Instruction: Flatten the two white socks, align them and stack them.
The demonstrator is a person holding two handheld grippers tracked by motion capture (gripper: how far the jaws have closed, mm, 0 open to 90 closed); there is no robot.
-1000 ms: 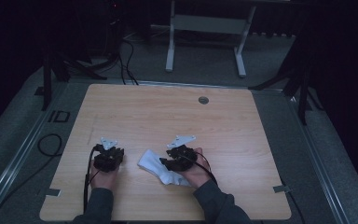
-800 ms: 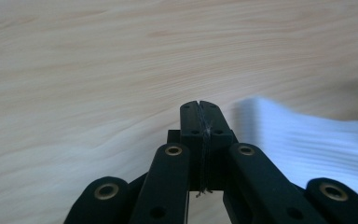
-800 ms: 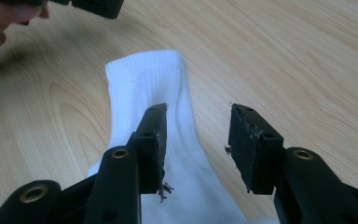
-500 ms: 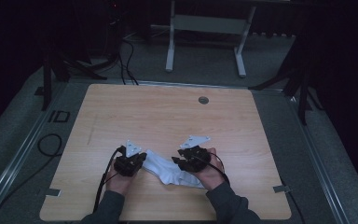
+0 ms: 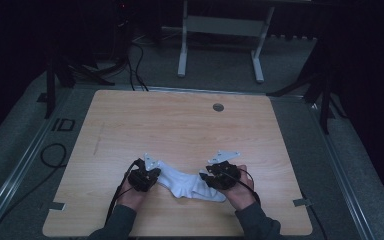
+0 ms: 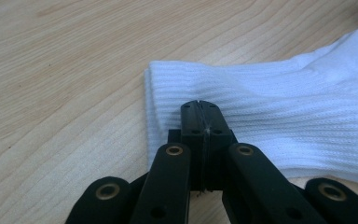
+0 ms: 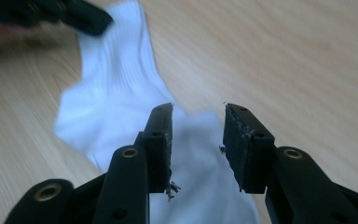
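The jaws of the left gripper (image 6: 199,108) are pressed together, and in its own view they sit on the ribbed cuff of the white sock (image 6: 279,116). They seem to pinch the fabric at the cuff's edge, though how much cloth is caught between them I cannot tell. The likely reason is to pin or hold this end so that the sock does not slide.

The jaws of the right gripper (image 7: 198,140) stand apart, with a clear gap between them, and the foot part of the sock lies under and between them. They hold nothing. I judge this gripper is placed to take the other end, perhaps so that the sock can be pulled flat or folded.

In the high view the sock (image 5: 182,181) lies stretched on the wooden table (image 5: 180,125), with the left gripper (image 5: 147,176) at its cuff end and the right gripper (image 5: 215,176) at its toe end. The person's hands hold the grippers from the side of the sock nearest the person. Beyond the sock, well apart from it, is a small round grey disc (image 5: 218,107) in the table top.
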